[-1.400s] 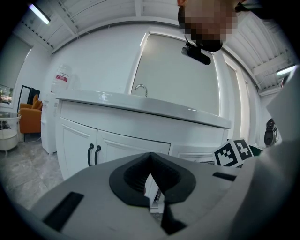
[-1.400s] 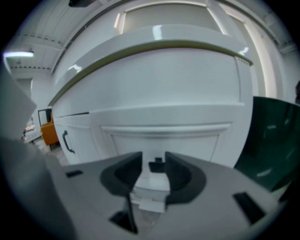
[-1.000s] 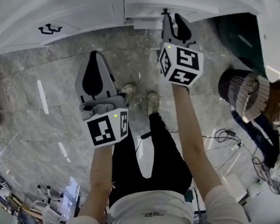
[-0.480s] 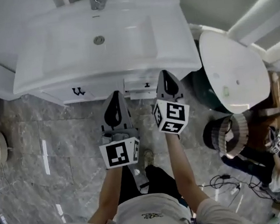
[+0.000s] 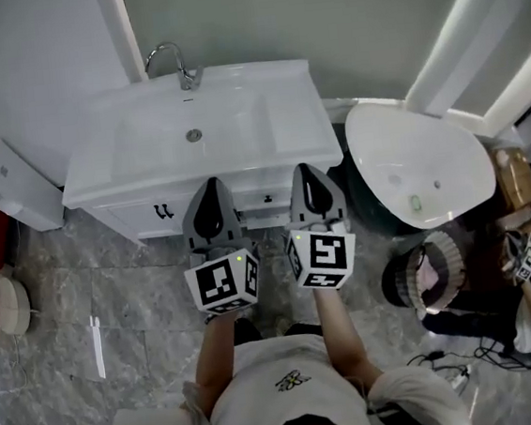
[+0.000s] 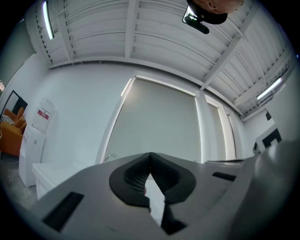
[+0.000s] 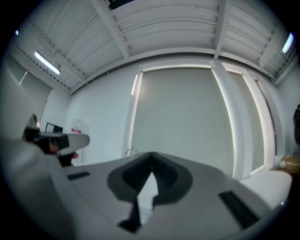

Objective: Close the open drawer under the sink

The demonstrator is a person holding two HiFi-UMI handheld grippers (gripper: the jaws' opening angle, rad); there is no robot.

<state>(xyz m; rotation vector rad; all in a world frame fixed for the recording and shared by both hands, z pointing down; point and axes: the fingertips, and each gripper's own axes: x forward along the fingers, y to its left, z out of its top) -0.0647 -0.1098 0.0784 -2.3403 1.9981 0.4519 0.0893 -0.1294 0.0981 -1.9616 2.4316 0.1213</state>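
Item: white rectangular sink basin (image 5: 238, 129), chrome curved tap (image 5: 172, 61) at its back edge. White drawer front with small dark handle (image 5: 266, 197) sits just under sink's front rim; I cannot tell if fully in. Left tongs (image 5: 209, 186) before sink front, left of handle: tips together, nothing between. Right tongs (image 5: 306, 172) before sink front, right of handle: tips together, empty.
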